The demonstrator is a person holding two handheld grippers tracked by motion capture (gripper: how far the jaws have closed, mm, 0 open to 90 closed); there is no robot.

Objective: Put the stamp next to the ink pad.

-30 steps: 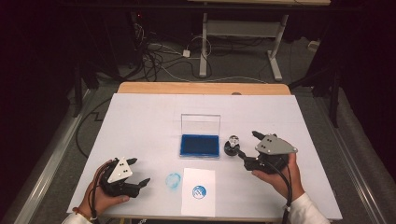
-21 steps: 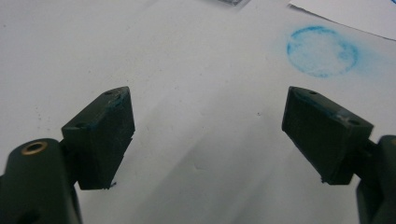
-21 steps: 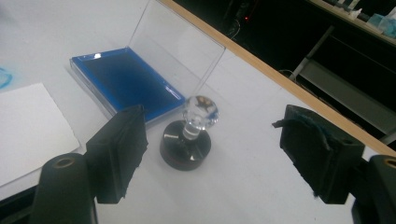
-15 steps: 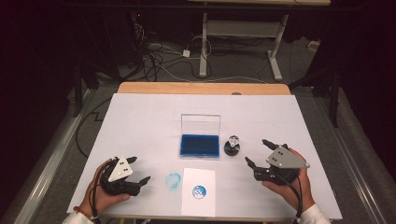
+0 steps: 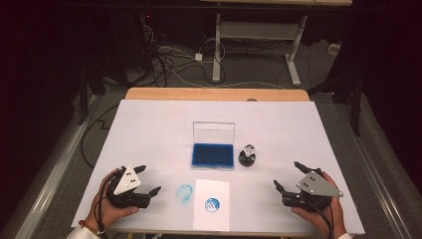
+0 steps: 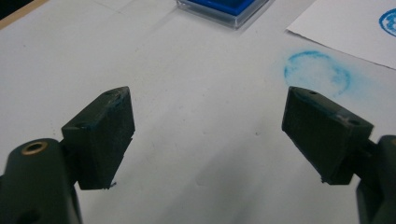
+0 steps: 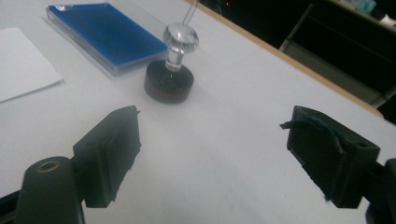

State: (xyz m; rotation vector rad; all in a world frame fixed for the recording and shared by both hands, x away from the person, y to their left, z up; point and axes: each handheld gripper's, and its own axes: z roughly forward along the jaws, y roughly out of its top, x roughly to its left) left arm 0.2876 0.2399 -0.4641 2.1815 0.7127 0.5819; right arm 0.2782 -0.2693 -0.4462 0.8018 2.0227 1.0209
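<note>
Fingers of both my left gripper (image 5: 147, 180) and right gripper (image 5: 287, 177) are released, empty. The stamp (image 5: 247, 155) stands upright beside the ink pad (image 5: 212, 155); I'd grasp its knob squarely, keeping it vertical.

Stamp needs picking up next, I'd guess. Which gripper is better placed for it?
Probably the right gripper: it is open, and the stamp stands on its side of the ink pad. The left gripper is beyond the paper.
</note>
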